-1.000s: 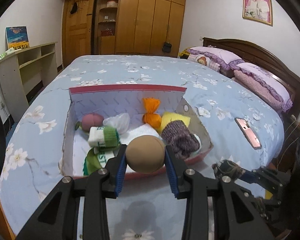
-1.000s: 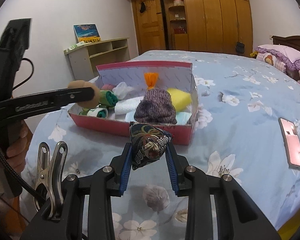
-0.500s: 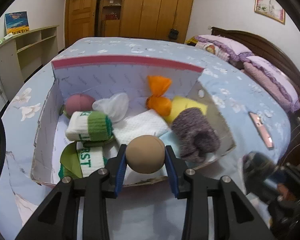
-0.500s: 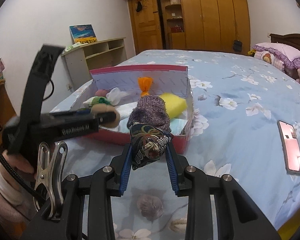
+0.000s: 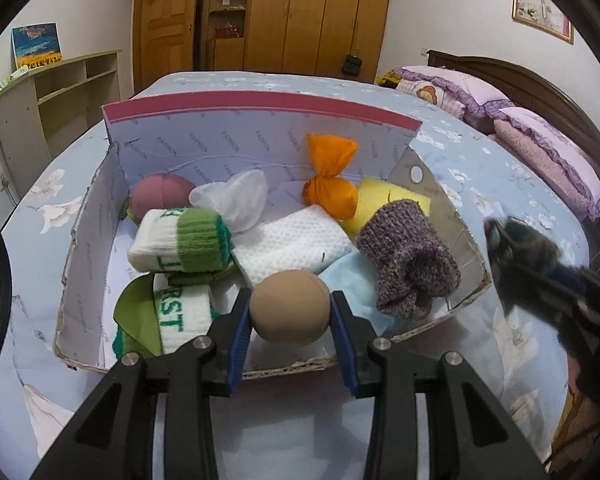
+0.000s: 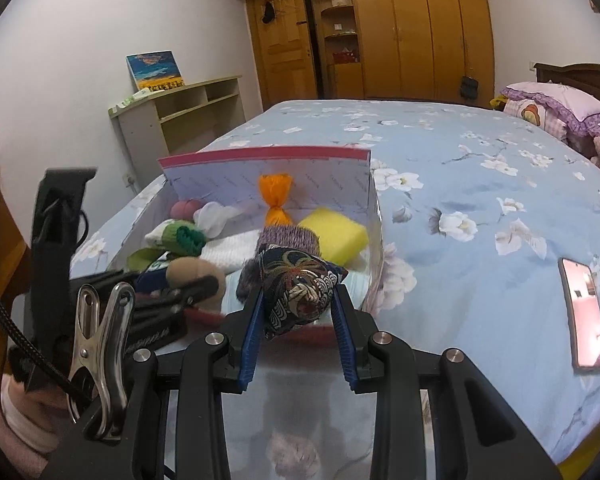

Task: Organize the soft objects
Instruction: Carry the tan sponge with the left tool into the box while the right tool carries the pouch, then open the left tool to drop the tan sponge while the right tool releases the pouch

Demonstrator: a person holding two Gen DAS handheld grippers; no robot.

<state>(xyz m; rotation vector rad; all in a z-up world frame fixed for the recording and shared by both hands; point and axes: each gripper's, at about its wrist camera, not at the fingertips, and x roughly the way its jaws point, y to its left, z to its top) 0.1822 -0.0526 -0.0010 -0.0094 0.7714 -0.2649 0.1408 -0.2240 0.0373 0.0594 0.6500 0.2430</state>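
Blue floral bed, pink phone lying on it, 2 purple pillows by the headboard, wooden wardrobe, beige shelf with a painting.

The left gripper points downward, its jaws opening while both blue pads still touch a tan ball. The right gripper tilts downward too, clamped on a patterned beanbag. A pink sleeve shows behind the left gripper.

"FASHION" on box wall; "RST" on sock
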